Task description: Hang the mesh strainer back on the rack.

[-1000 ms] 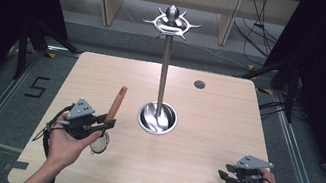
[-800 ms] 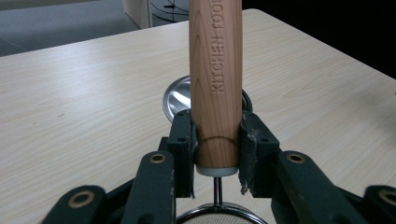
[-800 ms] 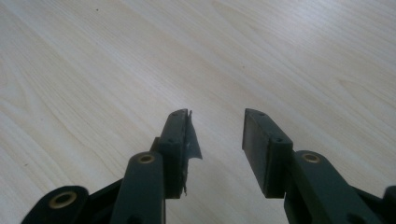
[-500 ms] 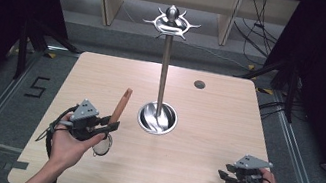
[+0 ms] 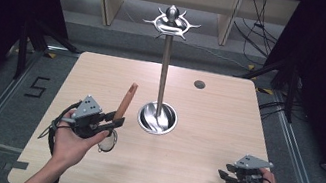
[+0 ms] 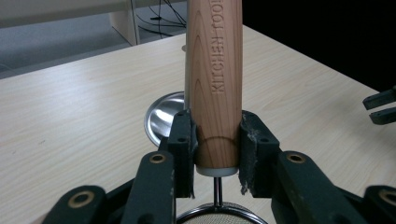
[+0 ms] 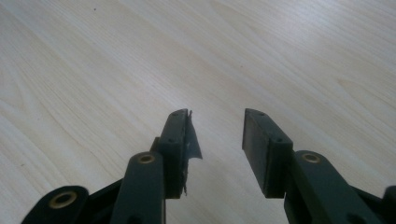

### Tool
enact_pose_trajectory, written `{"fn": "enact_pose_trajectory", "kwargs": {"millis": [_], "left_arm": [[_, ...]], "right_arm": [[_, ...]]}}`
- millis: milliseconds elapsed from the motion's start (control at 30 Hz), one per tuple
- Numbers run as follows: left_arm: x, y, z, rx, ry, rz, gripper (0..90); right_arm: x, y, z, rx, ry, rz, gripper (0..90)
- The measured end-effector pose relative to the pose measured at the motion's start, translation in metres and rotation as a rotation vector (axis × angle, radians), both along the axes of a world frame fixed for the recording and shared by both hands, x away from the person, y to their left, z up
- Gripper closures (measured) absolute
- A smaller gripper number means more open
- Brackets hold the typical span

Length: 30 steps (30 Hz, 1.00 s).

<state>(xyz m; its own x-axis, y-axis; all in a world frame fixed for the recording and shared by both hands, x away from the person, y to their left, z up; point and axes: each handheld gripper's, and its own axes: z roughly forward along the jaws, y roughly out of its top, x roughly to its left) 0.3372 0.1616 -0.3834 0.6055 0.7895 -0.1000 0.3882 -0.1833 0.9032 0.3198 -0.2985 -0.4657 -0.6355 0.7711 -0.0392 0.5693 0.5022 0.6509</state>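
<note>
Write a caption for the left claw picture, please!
Left claw clamps a wooden strainer handle upright.

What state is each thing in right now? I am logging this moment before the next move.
Left gripper: shut on the strainer's wooden handle.
Strainer: held handle-up, mesh end below the jaws.
Right gripper: open, nothing between the jaws, low over the table.
Utensil stand: upright on its round base, hooks bare.

Left gripper [image 5: 115, 122] clamped tight — right gripper [image 5: 223, 174] low, jaws apart.
</note>
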Motion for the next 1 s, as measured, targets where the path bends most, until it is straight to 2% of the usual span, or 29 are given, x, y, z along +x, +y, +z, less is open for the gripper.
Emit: {"fn": "enact_pose_trajectory", "kwargs": {"millis": [100,133,200,233,300,333,467,500,567,600,733,767,900,1000], "left_arm": [[0.001,0.0,0.004,-0.002,-0.015,0.001,68.3],[0.002,-0.002,0.004,-0.022,-0.015,0.006,68.3],[0.003,-0.003,0.005,-0.03,-0.014,0.005,68.3],[0.003,-0.004,0.005,-0.03,-0.016,0.003,68.3],[0.002,-0.006,0.006,-0.03,-0.026,-0.003,68.3],[0.002,-0.006,0.007,-0.032,-0.026,-0.003,68.2],[0.002,-0.007,0.01,-0.046,-0.045,0.001,68.3],[0.002,-0.007,0.01,-0.047,-0.049,0.001,68.3],[0.002,-0.008,0.011,-0.052,-0.053,0.0,68.2],[0.002,-0.008,0.012,-0.059,-0.059,-0.003,68.2],[0.001,-0.009,0.015,-0.062,-0.073,0.002,68.2],[0.004,-0.009,0.017,-0.044,-0.119,-0.001,68.3],[0.006,-0.011,0.019,-0.044,-0.134,-0.001,68.3],[0.005,-0.014,0.023,-0.055,-0.125,0.016,68.2]], "right_arm": [[0.0,0.0,0.0,-0.002,0.0,0.003,61.9],[-0.001,0.001,0.001,0.004,0.019,-0.014,61.9],[-0.001,0.001,0.001,0.004,0.019,-0.014,61.9],[-0.001,0.001,0.0,-0.002,0.004,-0.007,61.9],[-0.002,0.002,0.0,0.006,0.013,-0.019,61.9],[0.0,0.0,0.0,-0.005,0.0,0.001,61.9],[0.001,0.0,0.0,-0.009,-0.004,0.003,61.9],[0.0,0.001,0.0,0.0,0.011,-0.009,61.9],[0.001,0.0,0.0,-0.013,-0.001,0.006,61.9],[-0.001,0.001,0.001,-0.001,0.019,-0.013,61.9],[0.0,0.0,0.0,-0.01,-0.003,0.0,61.9],[0.0,0.0,0.001,-0.009,-0.003,-0.003,61.9],[0.0,0.0,0.001,-0.001,-0.002,-0.008,61.8],[0.0,0.0,0.0,0.001,-0.006,-0.01,61.7]]}}
